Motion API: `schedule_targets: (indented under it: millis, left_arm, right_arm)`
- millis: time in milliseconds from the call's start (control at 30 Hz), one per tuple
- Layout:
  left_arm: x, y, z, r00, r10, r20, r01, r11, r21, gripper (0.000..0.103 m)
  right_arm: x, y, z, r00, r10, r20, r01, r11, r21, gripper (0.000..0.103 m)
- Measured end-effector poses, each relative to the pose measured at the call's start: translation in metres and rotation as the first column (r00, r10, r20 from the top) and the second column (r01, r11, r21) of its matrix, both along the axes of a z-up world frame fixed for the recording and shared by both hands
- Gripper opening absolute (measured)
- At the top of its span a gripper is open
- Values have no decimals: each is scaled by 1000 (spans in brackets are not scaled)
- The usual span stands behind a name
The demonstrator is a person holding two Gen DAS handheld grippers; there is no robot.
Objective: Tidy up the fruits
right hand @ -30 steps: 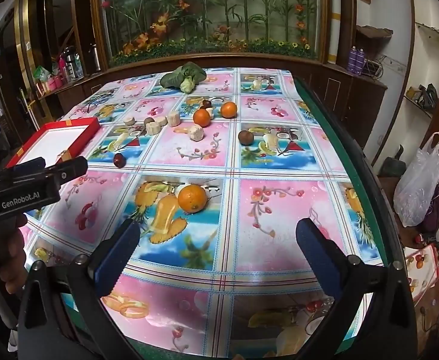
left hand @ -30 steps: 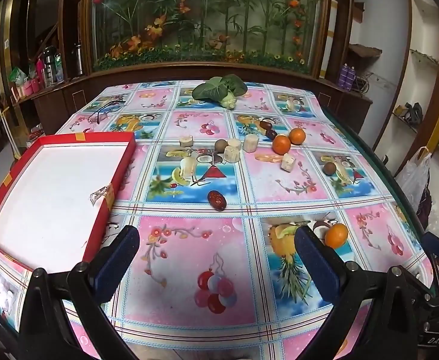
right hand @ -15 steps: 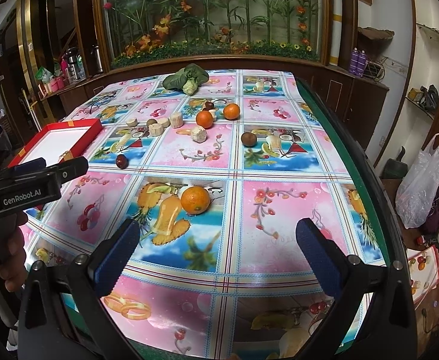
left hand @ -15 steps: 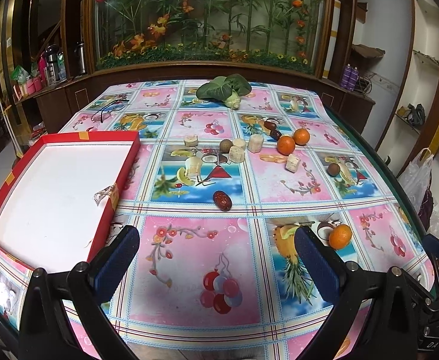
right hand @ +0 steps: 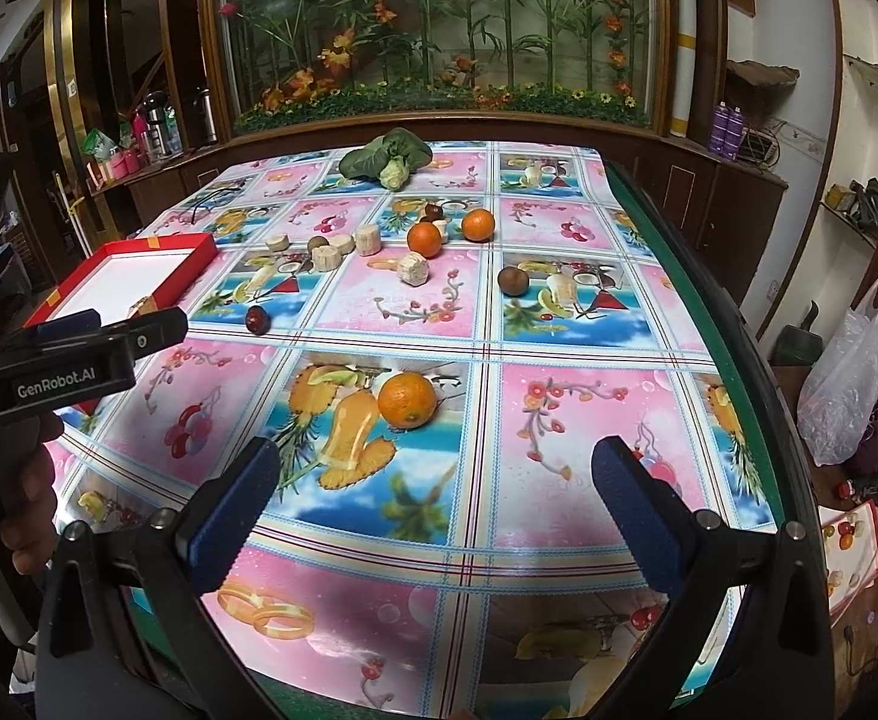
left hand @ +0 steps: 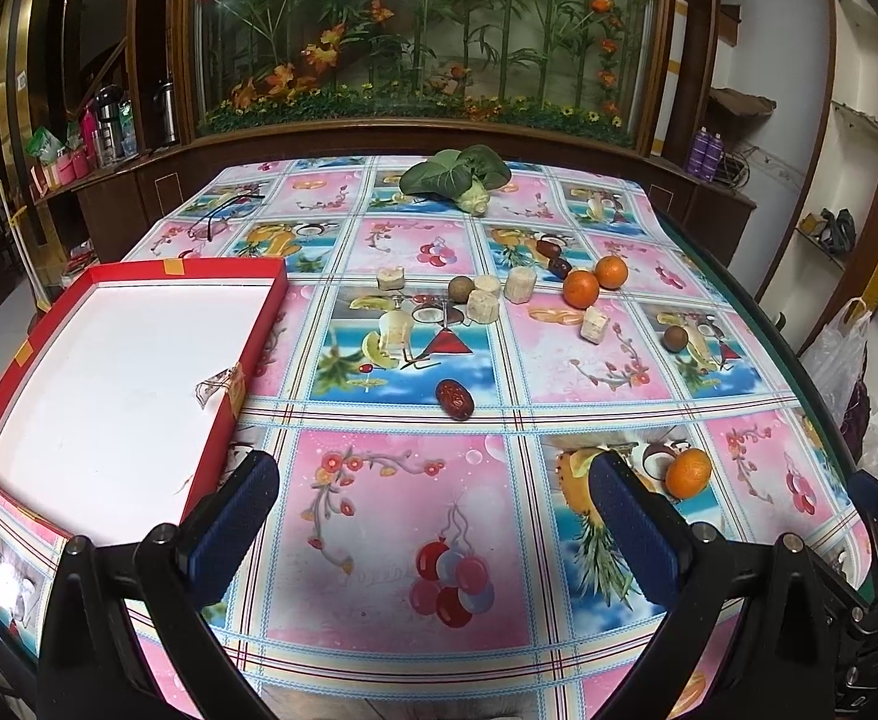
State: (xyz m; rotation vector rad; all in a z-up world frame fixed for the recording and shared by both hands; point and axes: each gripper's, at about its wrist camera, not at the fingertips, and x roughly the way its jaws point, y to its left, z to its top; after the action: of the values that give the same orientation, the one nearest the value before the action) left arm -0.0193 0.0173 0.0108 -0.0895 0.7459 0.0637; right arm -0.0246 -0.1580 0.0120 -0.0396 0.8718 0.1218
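A lone orange [right hand: 407,399] [left hand: 687,472] lies on the patterned tablecloth a short way ahead of my open, empty right gripper [right hand: 432,501]. Two more oranges [right hand: 425,239] [left hand: 581,288] lie farther back among several pale cut chunks [right hand: 413,269], brown round fruits [right hand: 509,281] and dark red dates [left hand: 455,399]. An empty red box [left hand: 108,360] with a white floor sits at the left. My left gripper [left hand: 432,510] is open and empty beside the box's near corner; it also shows in the right wrist view [right hand: 132,330].
A green leafy vegetable [left hand: 457,177] lies at the table's far end, and black-rimmed glasses [left hand: 222,213] lie at the far left. The table's green right edge [right hand: 733,324] drops toward a white plastic bag [right hand: 847,390]. A wooden cabinet with a plant display stands behind.
Both grippers have drawn slightly nearer over the table; the lone orange appears a little closer to the right gripper. Both stay open and no object has moved.
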Motion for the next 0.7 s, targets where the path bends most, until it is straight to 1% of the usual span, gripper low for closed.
schedule_targets:
  millis: [700]
  left_arm:
    - [1,0,-1,1000,0,-1,0,1000,-3,102]
  right_arm:
    - [0,2,-3,1000,3,-3,-3,1000,-1,103]
